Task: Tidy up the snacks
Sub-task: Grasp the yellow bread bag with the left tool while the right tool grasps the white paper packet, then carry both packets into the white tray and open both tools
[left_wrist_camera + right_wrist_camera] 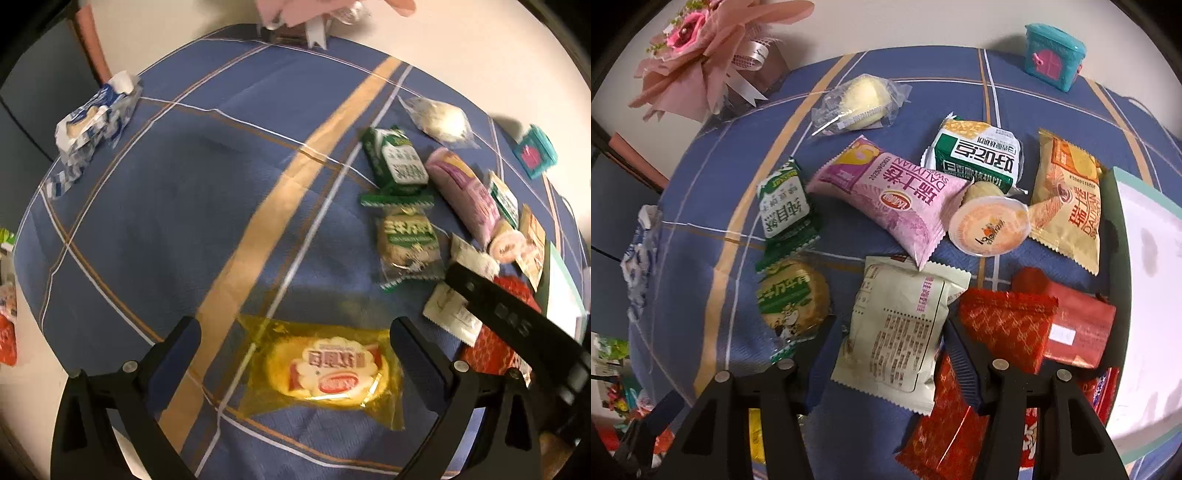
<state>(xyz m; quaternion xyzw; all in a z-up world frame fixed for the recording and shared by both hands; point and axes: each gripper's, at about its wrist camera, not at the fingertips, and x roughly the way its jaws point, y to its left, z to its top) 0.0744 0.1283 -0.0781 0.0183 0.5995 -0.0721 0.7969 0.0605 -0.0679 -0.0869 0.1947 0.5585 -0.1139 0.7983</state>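
A yellow snack packet (325, 373) lies flat on the blue plaid cloth (147, 221), between the wide-apart fingers of my left gripper (295, 325), which is open and not touching it. My right gripper (893, 325) points down over a cream packet with printed text (897, 325). Its fingers stand partly apart on either side of the packet, which lies flat and unsqueezed. One right finger (498, 306) shows in the left wrist view. Around it lie a pink packet (886, 199), a jelly cup (990, 225), a beige packet (1067, 206) and red packets (1008, 325).
Green packets (783, 203), a round biscuit (792, 295) and a clear-wrapped pastry (860, 101) lie to the left. A white tray (1145, 277) is at the right, a teal box (1052, 55) and pink bouquet (701, 48) at the back. A blue-white packet (96, 125) sits far left.
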